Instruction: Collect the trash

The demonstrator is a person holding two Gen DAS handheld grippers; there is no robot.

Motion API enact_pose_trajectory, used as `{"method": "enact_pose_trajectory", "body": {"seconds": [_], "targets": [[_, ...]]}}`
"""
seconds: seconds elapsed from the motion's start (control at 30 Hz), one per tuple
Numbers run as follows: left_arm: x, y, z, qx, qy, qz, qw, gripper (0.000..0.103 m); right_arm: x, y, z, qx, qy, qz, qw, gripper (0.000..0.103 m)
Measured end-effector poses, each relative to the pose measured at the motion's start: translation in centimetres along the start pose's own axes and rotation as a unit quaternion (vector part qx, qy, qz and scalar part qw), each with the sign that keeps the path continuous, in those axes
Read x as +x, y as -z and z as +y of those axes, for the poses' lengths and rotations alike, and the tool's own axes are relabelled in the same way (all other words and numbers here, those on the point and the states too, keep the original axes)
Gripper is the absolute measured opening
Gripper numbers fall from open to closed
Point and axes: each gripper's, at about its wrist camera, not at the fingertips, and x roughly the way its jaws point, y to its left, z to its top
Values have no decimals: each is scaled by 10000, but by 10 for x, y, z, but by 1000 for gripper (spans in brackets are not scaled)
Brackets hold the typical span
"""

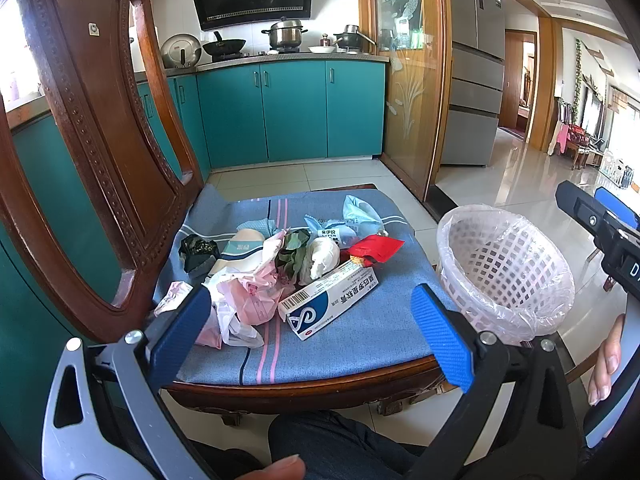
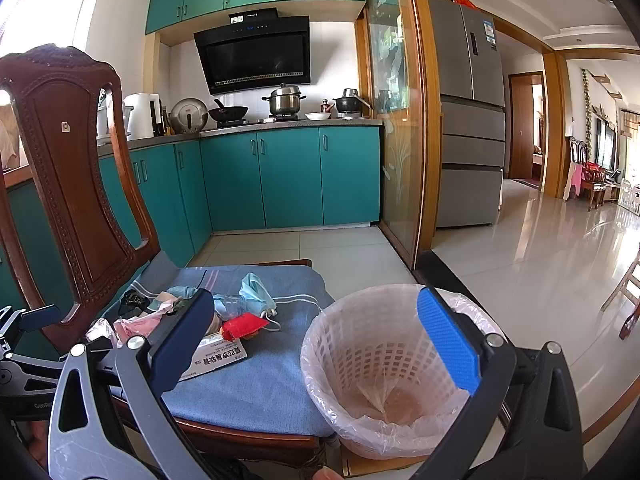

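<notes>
A heap of trash lies on the blue seat cushion of a wooden chair: a white and blue medicine box, a red wrapper, pink plastic bags, green leaves, a face mask and a dark wrapper. A white mesh trash basket lined with a clear bag stands right of the chair; it looks empty. My left gripper is open above the cushion's front, near the box. My right gripper is open, held over the basket and the cushion edge. The box and the red wrapper show there too.
The carved chair back rises at the left. Teal kitchen cabinets and a stove with pots stand behind. A glass sliding door and a fridge are at the right, with tiled floor beyond.
</notes>
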Motion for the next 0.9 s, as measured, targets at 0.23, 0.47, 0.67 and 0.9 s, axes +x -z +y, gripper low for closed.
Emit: {"method": "enact_pose_trajectory", "body": {"seconds": [0.23, 0.47, 0.67, 0.9], "targets": [[0, 0, 0, 0, -1, -2, 10000, 100, 0, 0, 0, 9, -1, 8, 10000, 100], [0, 0, 0, 1, -4, -1, 10000, 100, 0, 1, 0, 6, -2, 7, 10000, 100], [0, 0, -1, -4, -2, -6, 10000, 100, 0, 0, -1, 9, -4, 3, 10000, 100], [-2, 0, -2, -28, 15, -78, 10000, 100, -3, 1, -1, 3, -16, -78, 10000, 100]]}}
